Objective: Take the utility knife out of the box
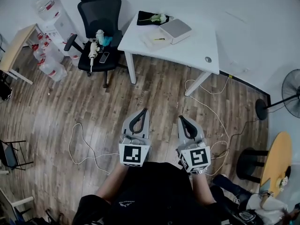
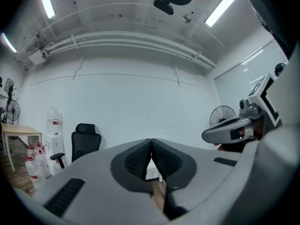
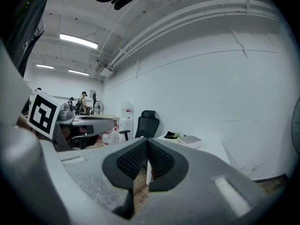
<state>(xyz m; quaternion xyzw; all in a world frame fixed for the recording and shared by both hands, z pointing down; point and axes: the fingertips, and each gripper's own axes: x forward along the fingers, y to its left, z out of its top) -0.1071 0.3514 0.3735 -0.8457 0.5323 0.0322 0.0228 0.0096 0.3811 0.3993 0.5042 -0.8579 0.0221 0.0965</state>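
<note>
A flat grey-white box (image 1: 176, 30) lies shut on the white table (image 1: 197, 48) at the far side of the room. No utility knife shows. Beside the box is a sheet of paper (image 1: 156, 40) with a small yellow item on it. Both grippers are held close to my body, over the wood floor and well short of the table. My left gripper (image 1: 142, 112) (image 2: 151, 143) is shut with nothing between its jaws. My right gripper (image 1: 182, 119) (image 3: 146, 143) is shut and empty too. The right gripper view shows the box (image 3: 190, 139) far ahead on the table.
A black office chair (image 1: 99, 29) holding small items stands left of the table. Water bottles (image 1: 49, 62) and a wooden desk (image 1: 16, 43) are at the far left. Cables (image 1: 84, 146) trail over the floor. A fan (image 1: 290, 93) and a round yellow table (image 1: 279, 161) stand at the right.
</note>
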